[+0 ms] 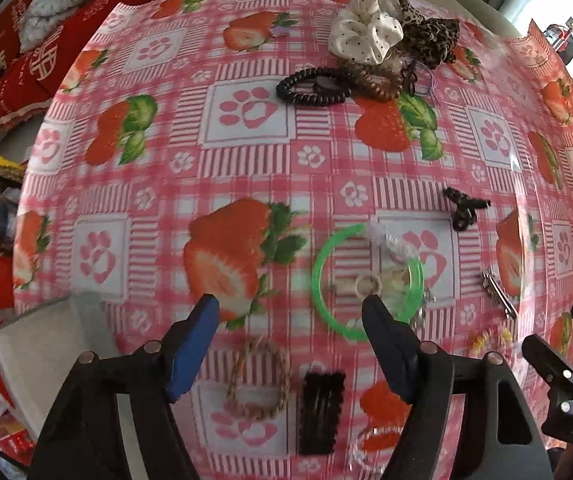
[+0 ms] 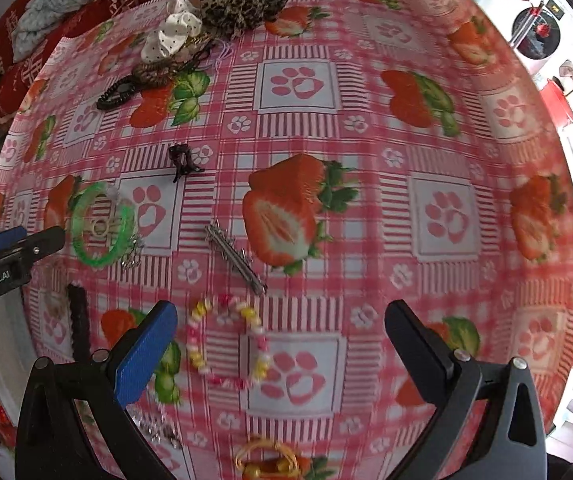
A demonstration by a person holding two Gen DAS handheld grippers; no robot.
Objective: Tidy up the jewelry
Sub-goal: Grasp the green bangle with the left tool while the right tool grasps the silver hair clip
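Jewelry and hair pieces lie scattered on the strawberry-print tablecloth. My left gripper hangs open above the cloth with nothing between its fingers. A braided rope bracelet and a black hair clip lie just below it, and a green bangle lies beside its right finger. My right gripper is open too, straddling a pink and yellow beaded bracelet on the cloth without touching it. A silver hair clip lies just beyond.
A black claw clip lies past the bangle. Scrunchies and coil hair ties are piled at the far edge. A white box stands at the near left. A gold bracelet and a silver chain lie near the front edge.
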